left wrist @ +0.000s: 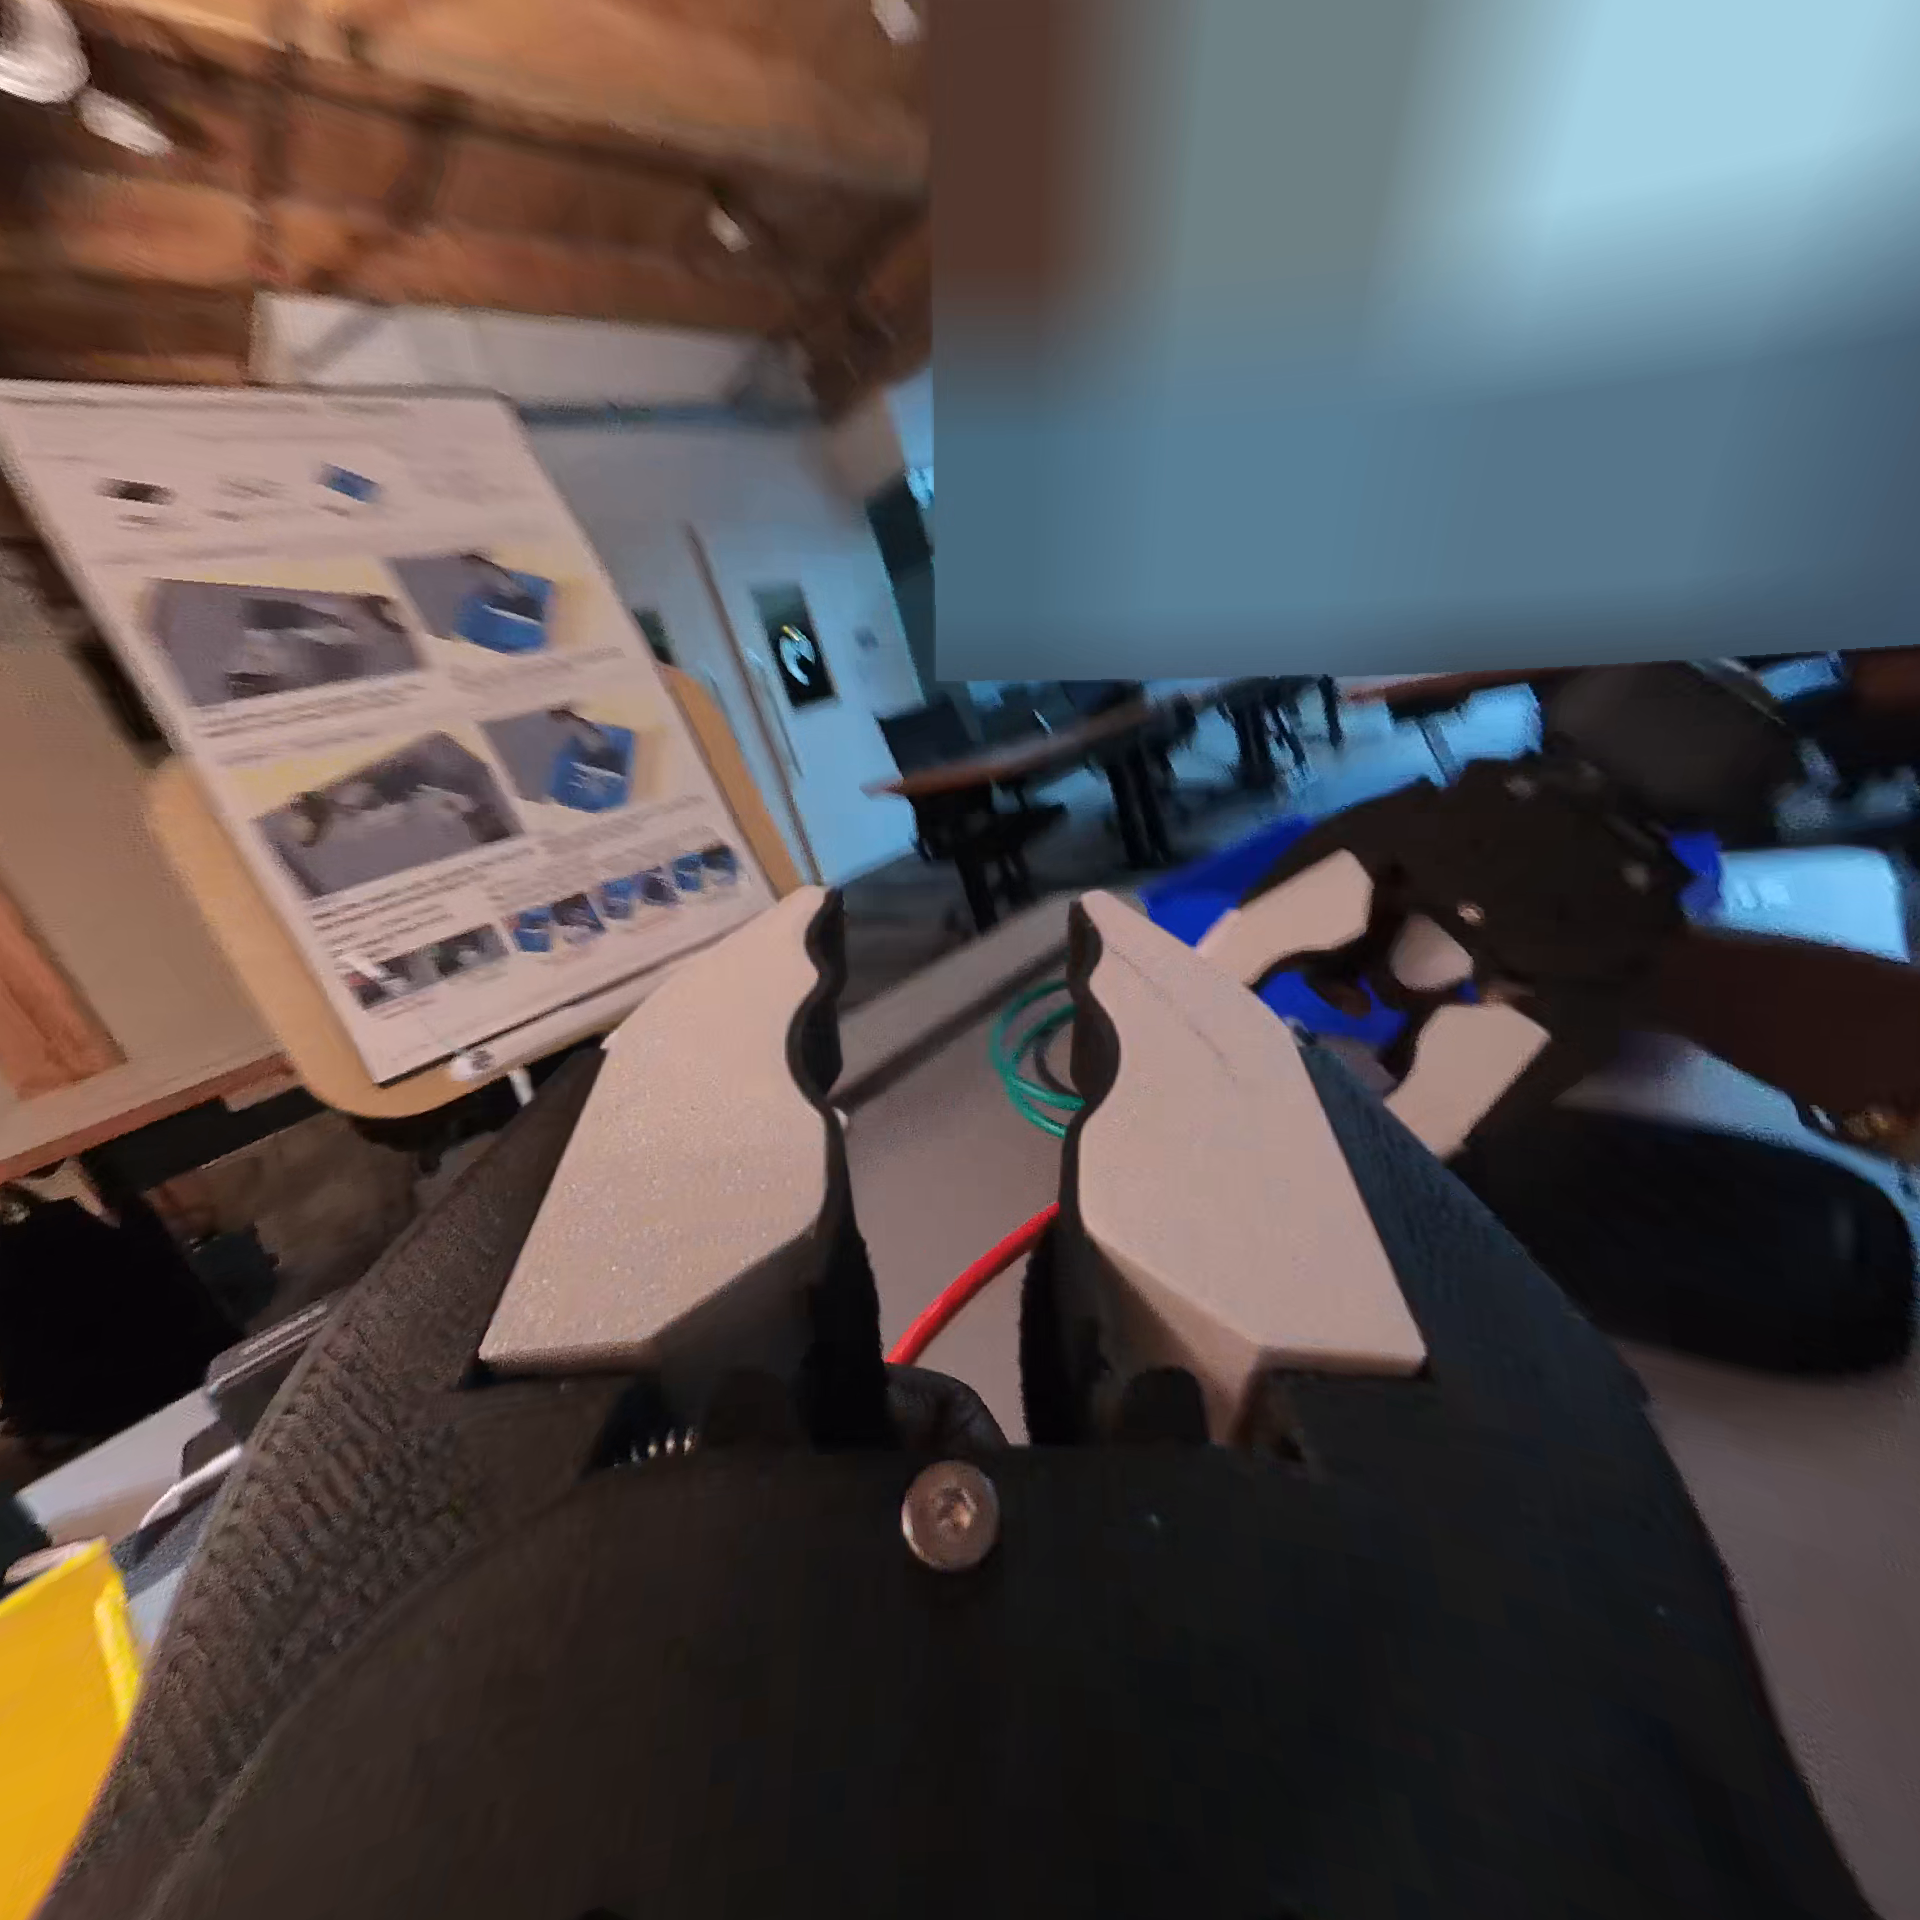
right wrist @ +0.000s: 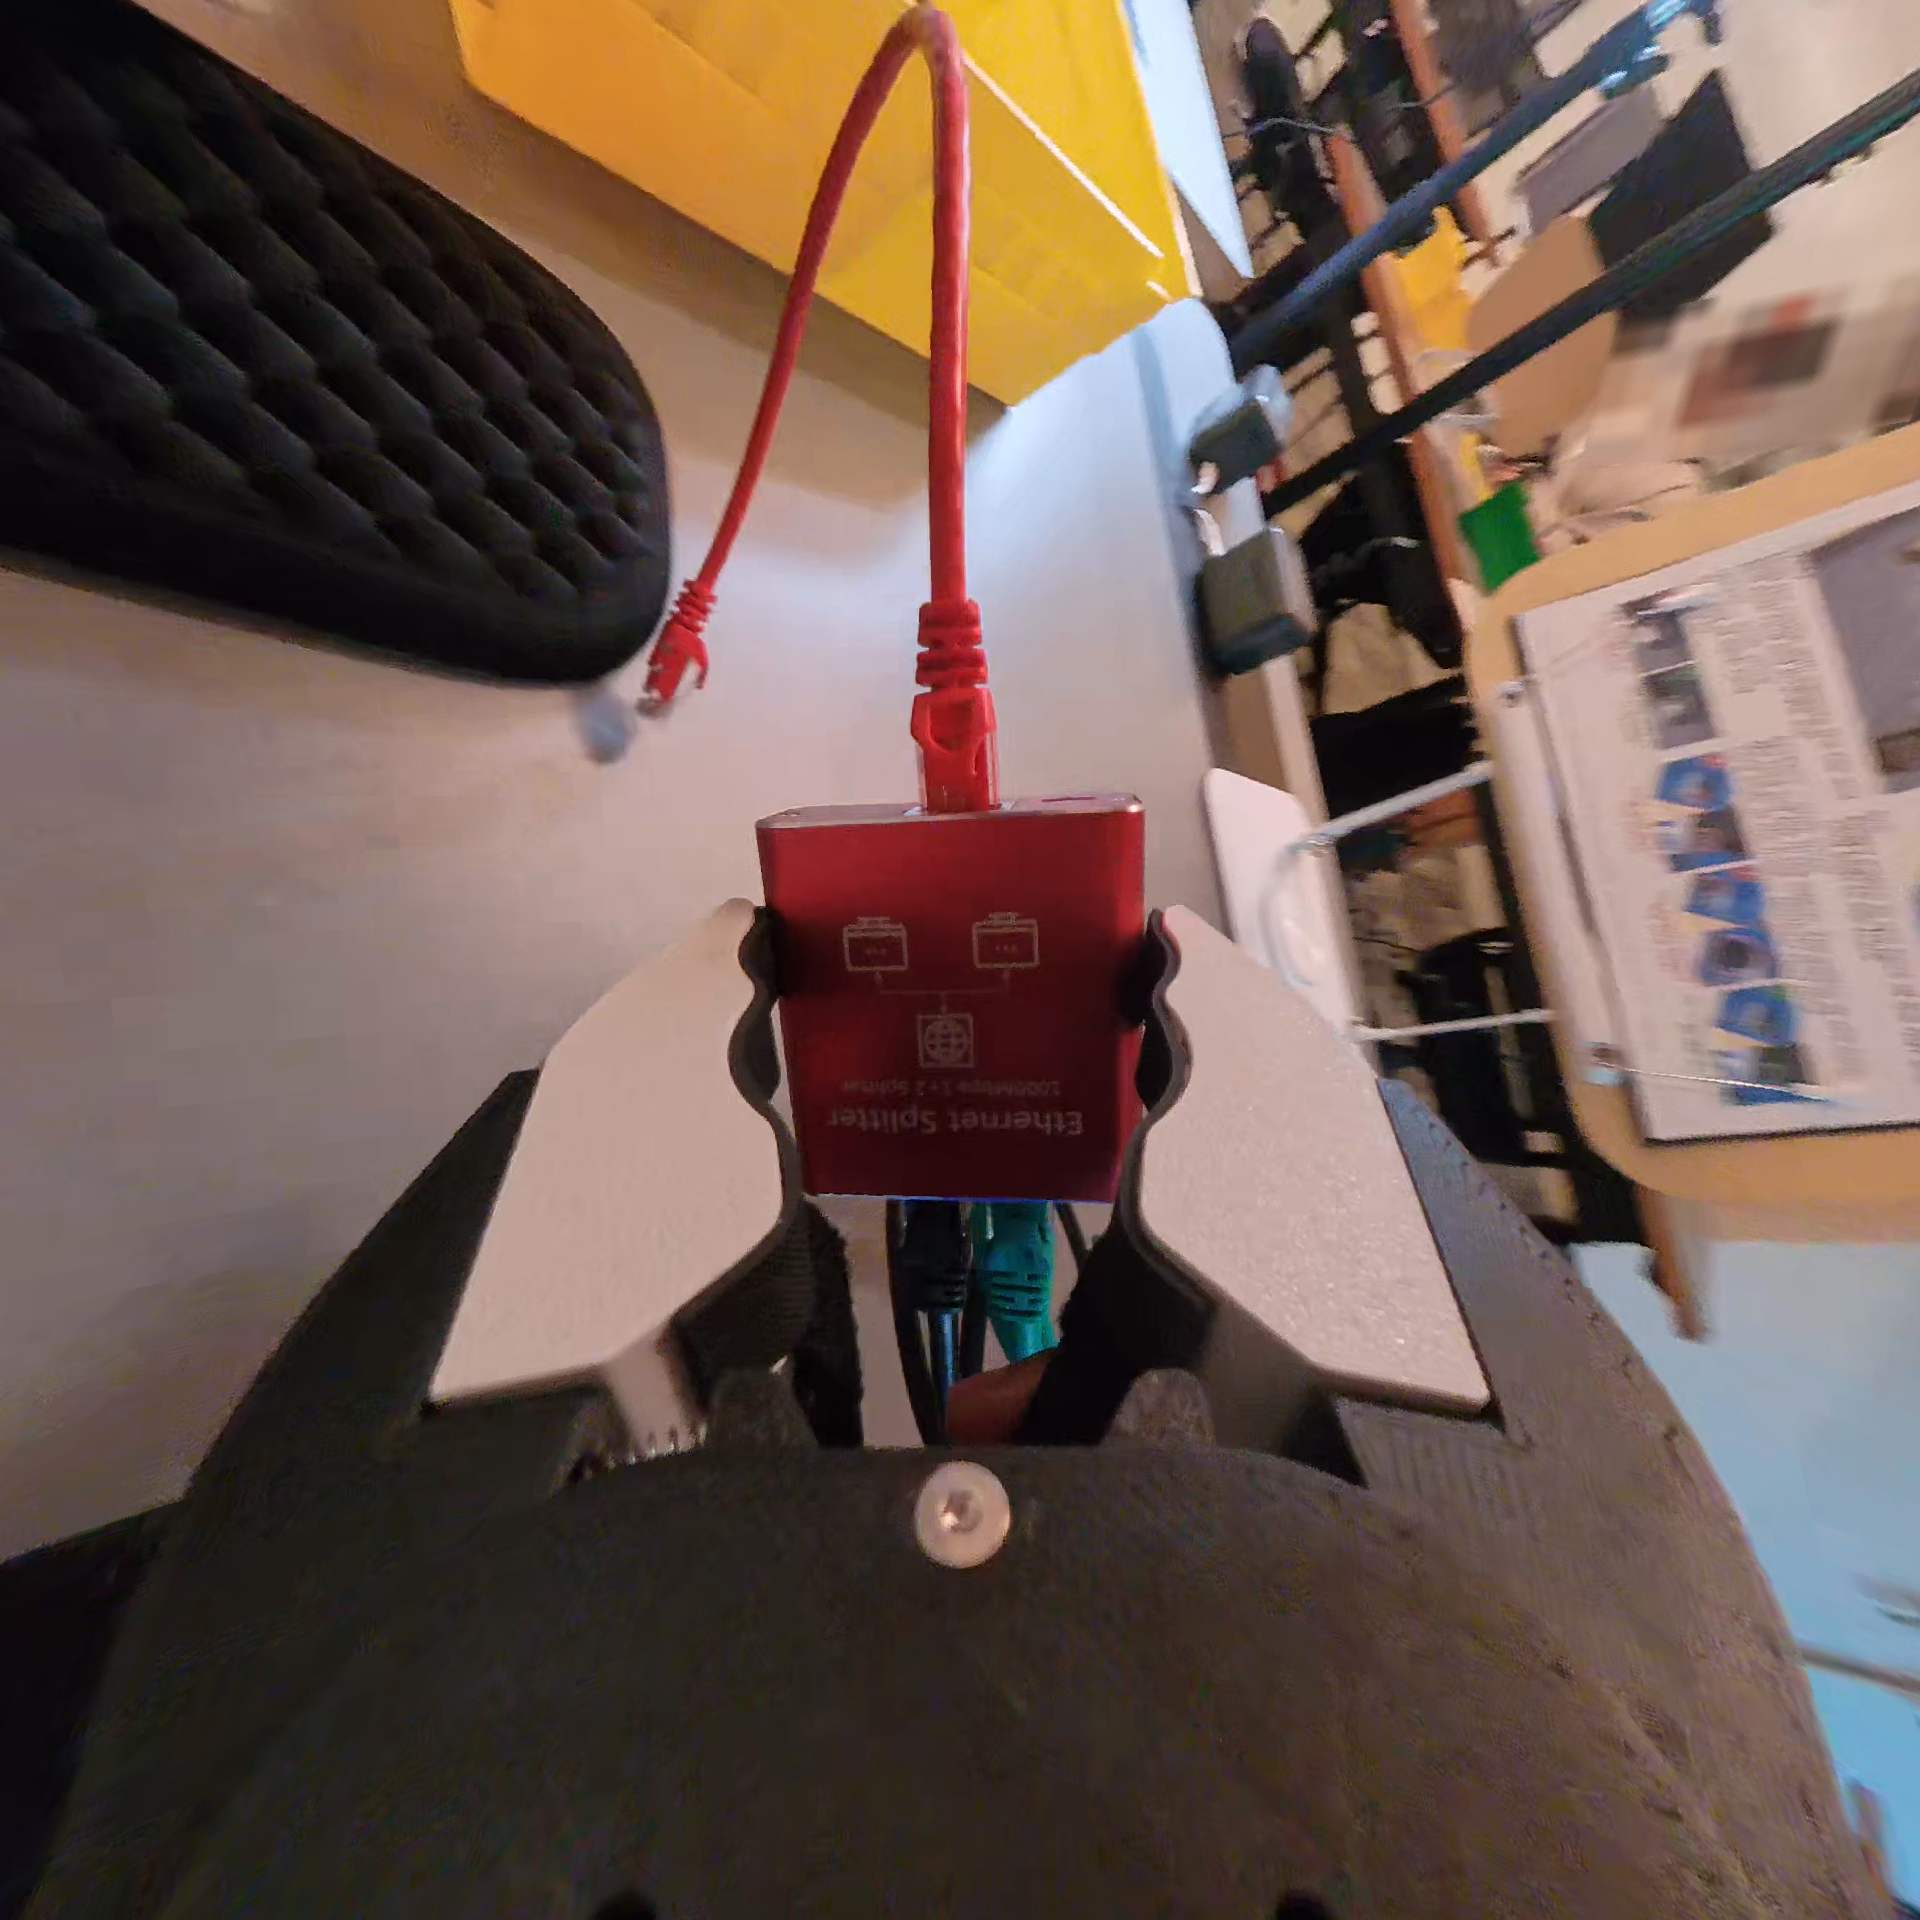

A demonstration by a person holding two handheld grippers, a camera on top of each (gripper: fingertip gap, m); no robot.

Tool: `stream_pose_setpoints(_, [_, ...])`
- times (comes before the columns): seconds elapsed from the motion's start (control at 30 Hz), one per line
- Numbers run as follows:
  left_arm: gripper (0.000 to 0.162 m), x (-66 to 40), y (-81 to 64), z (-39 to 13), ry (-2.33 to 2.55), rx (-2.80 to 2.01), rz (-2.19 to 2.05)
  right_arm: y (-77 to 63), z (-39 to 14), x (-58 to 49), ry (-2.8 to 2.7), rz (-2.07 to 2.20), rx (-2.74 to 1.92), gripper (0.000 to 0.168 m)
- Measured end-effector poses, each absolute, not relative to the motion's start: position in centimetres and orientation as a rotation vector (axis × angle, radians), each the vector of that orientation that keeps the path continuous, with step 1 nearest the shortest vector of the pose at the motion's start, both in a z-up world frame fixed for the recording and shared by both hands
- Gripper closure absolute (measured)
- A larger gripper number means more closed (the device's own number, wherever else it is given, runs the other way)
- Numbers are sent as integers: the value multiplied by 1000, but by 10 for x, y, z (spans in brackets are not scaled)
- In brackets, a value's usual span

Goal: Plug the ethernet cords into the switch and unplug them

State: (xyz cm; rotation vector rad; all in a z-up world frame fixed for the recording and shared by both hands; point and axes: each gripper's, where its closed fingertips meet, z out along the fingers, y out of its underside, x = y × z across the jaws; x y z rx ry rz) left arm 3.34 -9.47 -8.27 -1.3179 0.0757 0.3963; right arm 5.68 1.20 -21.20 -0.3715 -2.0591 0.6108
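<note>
The right gripper clamped the red switch by its two side edges, lifted above the table. The left gripper stood partly open and empty. A red cord sat plugged in the far port, its other plug dangling free; black and green plugs apparently fed the near side. The switch looked light, rigid and smooth-sided; the limp cord was best taken by its stiff plug boot.
</note>
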Motion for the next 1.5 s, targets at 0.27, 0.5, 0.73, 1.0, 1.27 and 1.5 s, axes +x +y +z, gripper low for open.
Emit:
stream_pose_setpoints(0.27, [130, 9, -139, -64, -113, -1039, 481, 65, -112, 73, -1659, 513, -440, 100])
stream_pose_setpoints(0.5, [133, 10, -140, -66, -71, -1034, 603, 169, -22, 141, -1107, 651, -755, 100])
stream_pose_setpoints(0.73, [134, 4, -136, -73, -85, -1063, 600, 265, -57, 194, -737, 726, -1151, 100])
stream_pose_setpoints(1.0, [133, 6, -132, -73, -45, -1096, 674, 313, -99, 206, -519, 870, -1259, 101])
stream_pose_setpoints(1.27, [134, 12, -124, -77, 20, -1140, 719, 335, -149, 191, -568, 731, -1433, 100])
stream_pose_setpoints(1.5, [134, 15, -122, -79, 46, -1165, 735, 341, -186, 169, -692, 716, -1607, 105])
